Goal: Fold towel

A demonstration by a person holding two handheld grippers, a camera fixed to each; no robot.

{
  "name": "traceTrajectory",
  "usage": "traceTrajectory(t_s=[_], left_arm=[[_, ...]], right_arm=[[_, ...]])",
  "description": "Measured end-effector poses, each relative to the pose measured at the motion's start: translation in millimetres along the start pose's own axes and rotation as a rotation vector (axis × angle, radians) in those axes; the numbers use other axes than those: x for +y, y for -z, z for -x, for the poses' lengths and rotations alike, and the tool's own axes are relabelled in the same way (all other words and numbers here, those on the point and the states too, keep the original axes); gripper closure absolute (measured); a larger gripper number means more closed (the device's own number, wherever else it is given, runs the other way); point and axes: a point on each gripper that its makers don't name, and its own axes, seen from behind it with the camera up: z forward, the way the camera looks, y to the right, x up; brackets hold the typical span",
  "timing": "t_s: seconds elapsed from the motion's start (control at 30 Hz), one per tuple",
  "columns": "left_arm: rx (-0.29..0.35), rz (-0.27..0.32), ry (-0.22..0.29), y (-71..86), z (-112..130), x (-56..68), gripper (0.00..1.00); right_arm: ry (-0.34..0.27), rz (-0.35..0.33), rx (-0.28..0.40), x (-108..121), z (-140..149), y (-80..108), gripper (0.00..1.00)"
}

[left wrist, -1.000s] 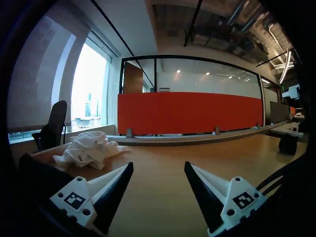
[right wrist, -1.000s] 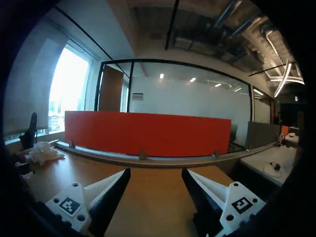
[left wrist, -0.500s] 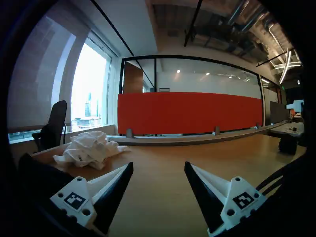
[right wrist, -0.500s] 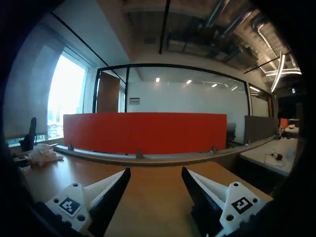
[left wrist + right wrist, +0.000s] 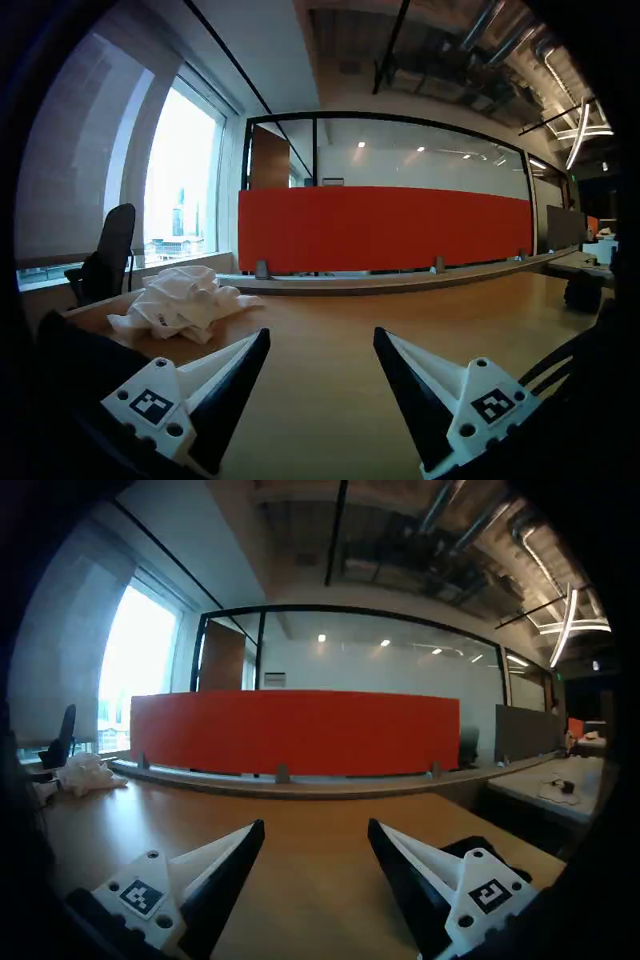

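Clearly towel [image 5: 184,302] lies crumpled fwd-left of left gripper [image 5: 320,331] (looks nearer than right gripper [image 5: 315,822]); both jaws spread, empty, over desk [image 5: 320,416].

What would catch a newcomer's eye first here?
The long red divider across the back of the wooden desk dominates both views. Next comes the crumpled white towel, lying unfolded on the desk to the left, beyond the open left gripper. The right gripper is also open and empty, with the towel far to its left.
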Motion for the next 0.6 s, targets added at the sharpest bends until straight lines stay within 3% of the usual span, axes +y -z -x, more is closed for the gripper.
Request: traceTrajectory(t_s=[0.6], left_arm=[[0.0,0.0,0.0,0.5,0,-0.7,0.04]], right_arm=[[-0.036,0.007,0.001,-1,25,1.2,0.0]])
